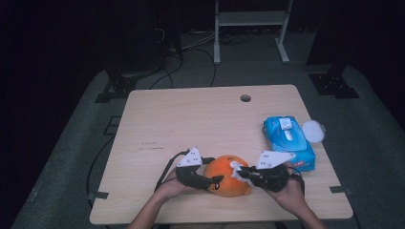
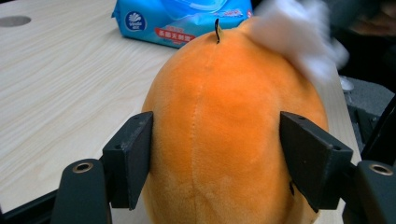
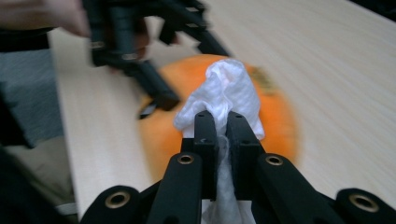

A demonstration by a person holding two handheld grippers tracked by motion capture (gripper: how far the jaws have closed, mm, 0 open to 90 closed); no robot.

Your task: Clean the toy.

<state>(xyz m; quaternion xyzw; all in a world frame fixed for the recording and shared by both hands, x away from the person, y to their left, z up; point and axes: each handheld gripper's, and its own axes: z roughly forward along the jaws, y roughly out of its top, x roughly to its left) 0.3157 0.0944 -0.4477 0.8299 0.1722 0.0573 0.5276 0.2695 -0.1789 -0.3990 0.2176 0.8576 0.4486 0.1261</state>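
An orange plush fruit [image 1: 228, 183] with a short dark stem lies near the table's front edge. My left gripper [image 1: 215, 182] grips it from the left; in the left gripper view both pads [image 2: 133, 158] touch the sides of the plush fruit [image 2: 219, 121]. My right gripper [image 1: 237, 171] comes in from the right, shut on a crumpled white wipe [image 1: 235, 166]. The right gripper view has the jaws [image 3: 220, 123] pinched together on the wipe [image 3: 224, 91], which rests against the top of the fruit [image 3: 282, 126]. That wipe [image 2: 299, 42] looks blurred.
A blue pack of wet wipes [image 1: 289, 140] lies at the right of the wooden table [image 1: 191, 124], its round white lid [image 1: 313, 130] flipped open toward the table's right edge. A cable hole [image 1: 245, 98] sits near the far edge. A metal stand is on the floor beyond.
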